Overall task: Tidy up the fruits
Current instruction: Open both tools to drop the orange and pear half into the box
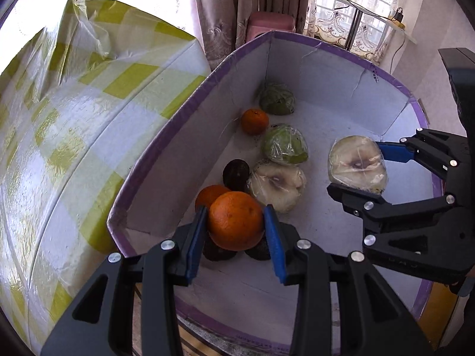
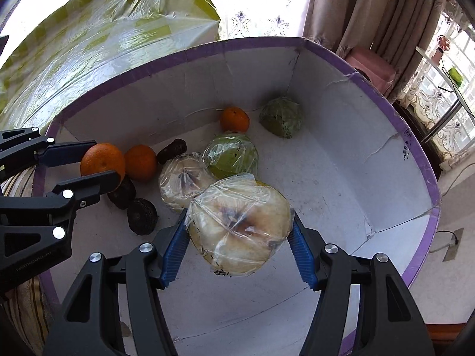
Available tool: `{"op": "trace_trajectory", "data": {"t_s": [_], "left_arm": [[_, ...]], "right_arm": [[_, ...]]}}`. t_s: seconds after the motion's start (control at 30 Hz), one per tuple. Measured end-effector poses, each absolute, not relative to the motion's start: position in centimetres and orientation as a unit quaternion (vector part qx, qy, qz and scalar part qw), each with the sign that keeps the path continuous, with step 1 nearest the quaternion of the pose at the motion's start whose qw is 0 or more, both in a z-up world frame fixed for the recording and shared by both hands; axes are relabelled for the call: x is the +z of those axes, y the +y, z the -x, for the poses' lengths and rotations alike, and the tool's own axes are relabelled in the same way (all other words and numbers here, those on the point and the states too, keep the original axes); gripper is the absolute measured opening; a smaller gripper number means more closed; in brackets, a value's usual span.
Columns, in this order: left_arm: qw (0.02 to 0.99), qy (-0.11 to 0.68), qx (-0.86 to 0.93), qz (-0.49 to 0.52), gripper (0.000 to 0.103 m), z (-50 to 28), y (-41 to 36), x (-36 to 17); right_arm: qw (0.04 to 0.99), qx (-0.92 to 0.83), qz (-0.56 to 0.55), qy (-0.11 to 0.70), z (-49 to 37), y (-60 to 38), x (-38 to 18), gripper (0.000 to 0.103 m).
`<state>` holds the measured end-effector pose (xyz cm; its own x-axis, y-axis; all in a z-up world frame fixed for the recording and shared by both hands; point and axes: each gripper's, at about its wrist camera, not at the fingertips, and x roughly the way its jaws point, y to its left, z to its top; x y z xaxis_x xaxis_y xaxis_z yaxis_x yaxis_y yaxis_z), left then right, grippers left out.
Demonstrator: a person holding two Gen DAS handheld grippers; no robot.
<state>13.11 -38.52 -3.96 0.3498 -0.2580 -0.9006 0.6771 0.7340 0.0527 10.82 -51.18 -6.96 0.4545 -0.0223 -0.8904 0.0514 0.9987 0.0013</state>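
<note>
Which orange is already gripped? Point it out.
The orange clamped in the left gripper, lifted above the dark fruits. The other two oranges lie loose on the box floor.

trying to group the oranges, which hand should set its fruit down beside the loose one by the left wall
Left. The left gripper already holds a round orange right above the loose orange. The right gripper holds a plastic-wrapped pale cut fruit, farther right in the purple-rimmed white box.

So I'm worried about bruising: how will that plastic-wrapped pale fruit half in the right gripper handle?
The wrapped pale fruit half probably feels slippery, since loose film bunches at the right gripper fingers. Its browned cut face suggests soft flesh. Likely heavier than the orange.
</note>
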Motion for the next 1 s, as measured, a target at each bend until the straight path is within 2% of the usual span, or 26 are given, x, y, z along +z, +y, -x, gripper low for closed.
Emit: {"op": "trace_trajectory", "data": {"t_s": [0.57,0.73,0.8,0.83,0.87,1.0], "left_arm": [[0.797,0.478,-0.272,-0.251,0.040,-13.6,-39.2,-4.9],[0.796,0.478,-0.275,-0.250,0.046,-13.4,-39.4,-5.1],[0.795,0.478,-0.276,-0.251,0.049,-13.3,-39.4,-5.1],[0.795,0.478,-0.277,-0.250,0.049,-13.3,-39.4,-5.1],[0.795,0.478,-0.278,-0.248,0.051,-13.3,-39.5,-5.2],[0.800,0.475,-0.280,-0.237,0.057,-13.3,-39.1,-4.8]], "right_arm": [[0.845,-0.028,0.000,0.534,-11.4,-51.0,-7.8,0.063],[0.846,-0.028,-0.002,0.532,-11.4,-51.2,-7.9,0.064],[0.849,-0.031,-0.002,0.527,-11.3,-51.3,-7.7,0.071],[0.852,-0.033,-0.001,0.523,-11.2,-51.3,-7.4,0.079],[0.854,-0.035,0.002,0.518,-11.1,-51.2,-7.2,0.082],[0.856,-0.043,0.003,0.515,-11.0,-51.3,-6.9,0.083]]}}
